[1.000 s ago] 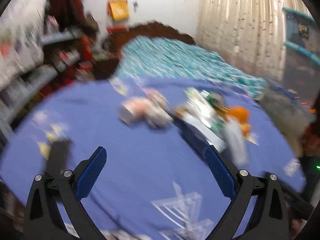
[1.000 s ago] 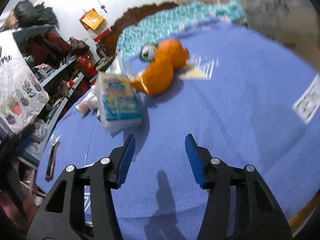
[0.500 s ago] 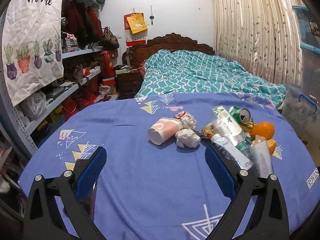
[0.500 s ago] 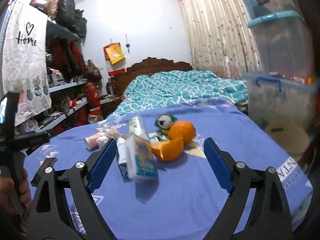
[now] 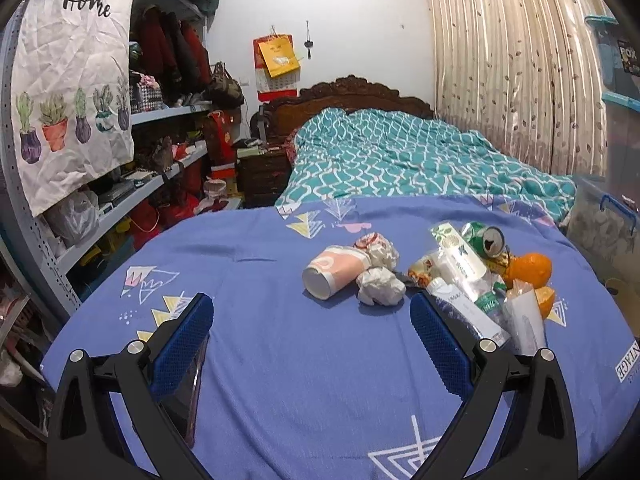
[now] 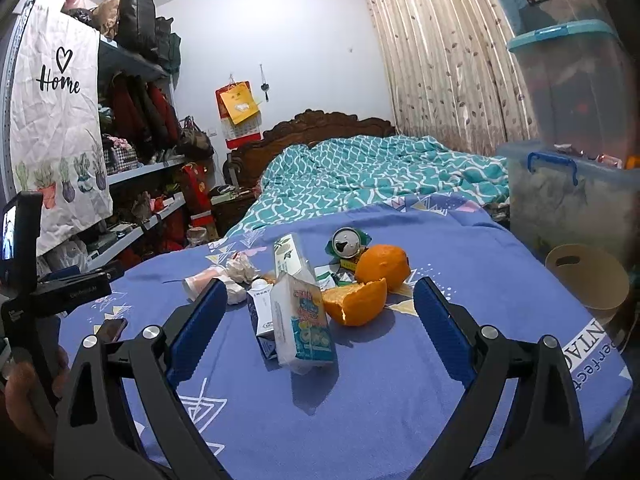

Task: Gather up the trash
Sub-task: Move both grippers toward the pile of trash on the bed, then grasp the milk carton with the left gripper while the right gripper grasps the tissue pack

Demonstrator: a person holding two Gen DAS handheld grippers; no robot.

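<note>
Both the left gripper [image 5: 310, 334] and the right gripper [image 6: 320, 320] are held spread wide, with nothing between the jaws. The trash is heaped toward the right edge of the blue-clothed table [image 5: 280, 380]: a pink paper cup [image 5: 334, 272], crumpled white paper balls [image 5: 380, 288], a green drink can [image 6: 346, 243] and orange peel [image 6: 356, 306]. The tilted tissue pack [image 6: 302, 322] could be toppled, or the can sent rolling off the edge, by a careless approach.

**Trash count on the surface**

You have one paper cup [image 5: 335, 270] lying on its side, two crumpled paper balls [image 5: 380, 287], one crushed can [image 6: 346, 243], two orange peel pieces [image 6: 382, 264], one tissue pack [image 6: 302, 322], and two cartons [image 6: 262, 316]. One phone [image 6: 112, 329] lies apart. One bin [image 6: 586, 282] stands beside the surface [image 5: 300, 380].
</note>
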